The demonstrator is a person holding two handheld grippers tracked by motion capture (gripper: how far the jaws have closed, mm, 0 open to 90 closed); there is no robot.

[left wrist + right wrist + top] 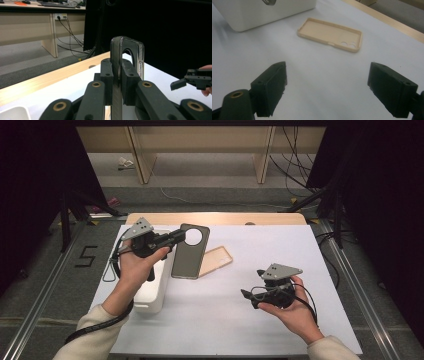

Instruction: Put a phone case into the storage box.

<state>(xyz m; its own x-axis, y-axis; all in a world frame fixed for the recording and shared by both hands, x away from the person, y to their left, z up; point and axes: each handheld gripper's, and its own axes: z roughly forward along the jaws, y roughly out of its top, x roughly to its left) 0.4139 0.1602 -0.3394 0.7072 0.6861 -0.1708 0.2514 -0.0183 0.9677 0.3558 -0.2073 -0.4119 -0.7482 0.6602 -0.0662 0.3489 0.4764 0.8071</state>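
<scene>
A: Which surface bears the scene?
B: A white table, with a white box at its left side, partly under the left forearm.

A: What does the left gripper carry?
B: A dark phone case, lifted off the table; the jaws are clamped on its edge, near the round camera opening. In the left gripper view the case stands on edge between the pads.

A: And the second case?
B: A tan phone case lies flat, open side up, just beside the dark one.

A: The right gripper?
B: Jaws spread wide, holding nothing, well apart from both cases and facing the tan one.
</scene>
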